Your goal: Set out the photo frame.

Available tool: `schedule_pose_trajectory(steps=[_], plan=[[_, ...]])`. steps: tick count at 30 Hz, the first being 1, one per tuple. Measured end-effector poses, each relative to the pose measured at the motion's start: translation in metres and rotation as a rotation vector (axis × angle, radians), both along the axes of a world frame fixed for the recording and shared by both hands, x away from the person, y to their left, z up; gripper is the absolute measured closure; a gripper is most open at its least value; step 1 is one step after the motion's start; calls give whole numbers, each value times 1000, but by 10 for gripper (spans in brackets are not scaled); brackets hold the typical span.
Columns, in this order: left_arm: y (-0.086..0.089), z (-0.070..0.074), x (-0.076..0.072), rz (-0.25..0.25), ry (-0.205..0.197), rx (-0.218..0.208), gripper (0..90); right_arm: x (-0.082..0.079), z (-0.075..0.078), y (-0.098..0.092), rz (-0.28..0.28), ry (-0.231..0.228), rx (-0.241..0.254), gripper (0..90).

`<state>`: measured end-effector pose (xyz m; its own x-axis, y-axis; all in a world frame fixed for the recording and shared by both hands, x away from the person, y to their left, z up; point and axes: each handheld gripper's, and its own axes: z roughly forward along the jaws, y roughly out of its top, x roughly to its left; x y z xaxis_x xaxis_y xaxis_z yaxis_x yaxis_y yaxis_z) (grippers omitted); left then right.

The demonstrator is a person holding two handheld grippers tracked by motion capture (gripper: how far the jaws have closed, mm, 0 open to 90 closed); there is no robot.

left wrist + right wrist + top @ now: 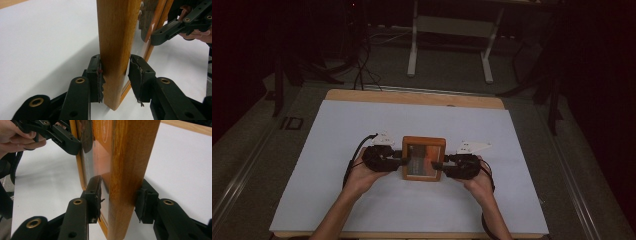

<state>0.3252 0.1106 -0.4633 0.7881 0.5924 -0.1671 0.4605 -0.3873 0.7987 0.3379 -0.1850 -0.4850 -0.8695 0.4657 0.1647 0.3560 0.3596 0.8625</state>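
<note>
Item: wooden picture frame (423, 158), glazed, with an orange print behind the pane.

High view: the frame lay near the middle of the white sheet (337, 150) covering the tabletop (412, 97), between the two hands. The left tongs (398, 154) met its left side rail; the right tongs (437, 165) met its right side rail.

Left gripper view: the left tongs (115, 75) were clenched across the thick wooden rail (115, 37), one pad pressed to the rail's outer face, the other reaching in over the glazed side. The torn pad (136, 75) sat close to that side; whether it pressed fully could not be told. The right tongs (160, 37) showed farther off.

Right gripper view: the right tongs (119, 197) straddled the opposite rail (130, 170), grasping it, one jaw on the glass side and one on the back.

Handling, as judged: stiff, moderately light, wood giving fair friction. The pane (100, 157) looked fragile and slippery, so hold was best taken on the wooden rails at mid-length on both sides, kept level, with modest squeeze.
</note>
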Motion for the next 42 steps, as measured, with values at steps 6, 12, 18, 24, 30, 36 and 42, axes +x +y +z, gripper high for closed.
schedule_pose_trajectory(steps=[6,12,18,24,30,36,42], plan=[[0,-3,1,13,25,21,644,6,-8,3,6,31,7,591],[2,-7,5,20,51,17,645,9,-13,5,5,47,3,587],[4,-12,9,36,60,-25,645,11,-14,5,-5,52,8,587],[4,-16,13,64,64,-49,640,16,-17,5,-23,70,20,583],[3,-21,16,88,64,-69,630,18,-20,4,-37,84,36,585],[2,-21,16,98,61,-64,629,20,-22,3,-33,85,42,587],[3,-20,16,97,71,-63,636,20,-23,3,-28,86,50,586]])
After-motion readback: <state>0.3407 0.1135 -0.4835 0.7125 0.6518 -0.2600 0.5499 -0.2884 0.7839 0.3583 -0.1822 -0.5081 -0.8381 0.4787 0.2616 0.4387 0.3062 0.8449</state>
